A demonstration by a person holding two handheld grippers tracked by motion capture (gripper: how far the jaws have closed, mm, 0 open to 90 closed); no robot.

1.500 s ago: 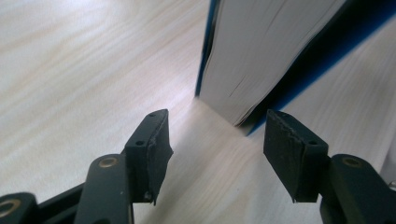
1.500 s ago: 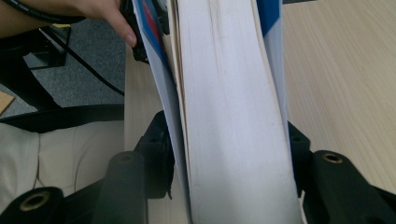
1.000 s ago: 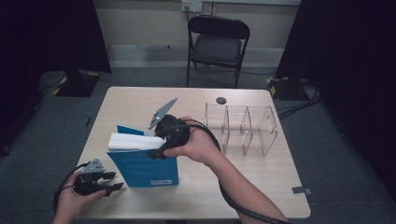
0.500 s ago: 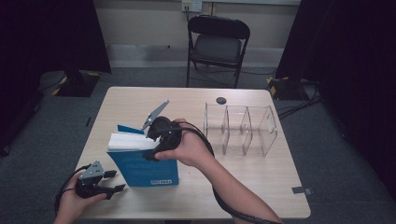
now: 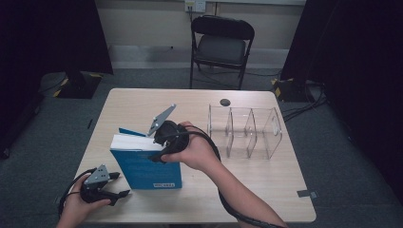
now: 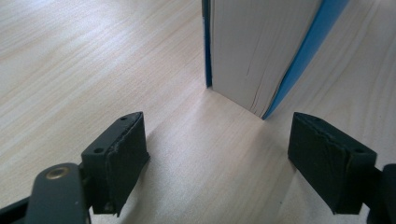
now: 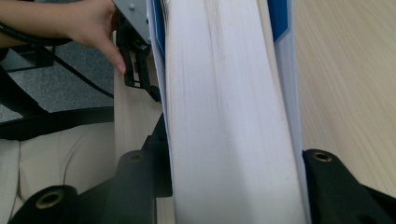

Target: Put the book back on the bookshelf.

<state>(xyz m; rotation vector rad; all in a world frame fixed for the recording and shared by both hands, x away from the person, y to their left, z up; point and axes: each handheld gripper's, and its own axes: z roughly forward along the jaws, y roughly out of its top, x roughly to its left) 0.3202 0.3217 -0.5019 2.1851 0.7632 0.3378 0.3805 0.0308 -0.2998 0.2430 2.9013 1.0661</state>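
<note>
A thick blue book (image 5: 147, 166) stands upright on the wooden table (image 5: 266, 190), white page edges up. My right gripper (image 5: 160, 150) comes down on its top edge from the right. Its jaws have just been closing and now press the page block (image 7: 229, 116) from both sides. My left gripper (image 5: 121, 185) lies low near the table's front left corner, pointing at the book's near left end. Its jaws have just been opening and stand wide with only bare table between them (image 6: 233, 158). The book's corner (image 6: 247, 51) is a little ahead of them.
A clear three-compartment organizer (image 5: 244, 130) stands to the right of the book. A small black round object (image 5: 225, 102) lies behind it near the far edge. A black folding chair (image 5: 221, 45) stands beyond the table.
The right gripper has edged slightly left over the book's top. The book and the left hand have stayed in place.
</note>
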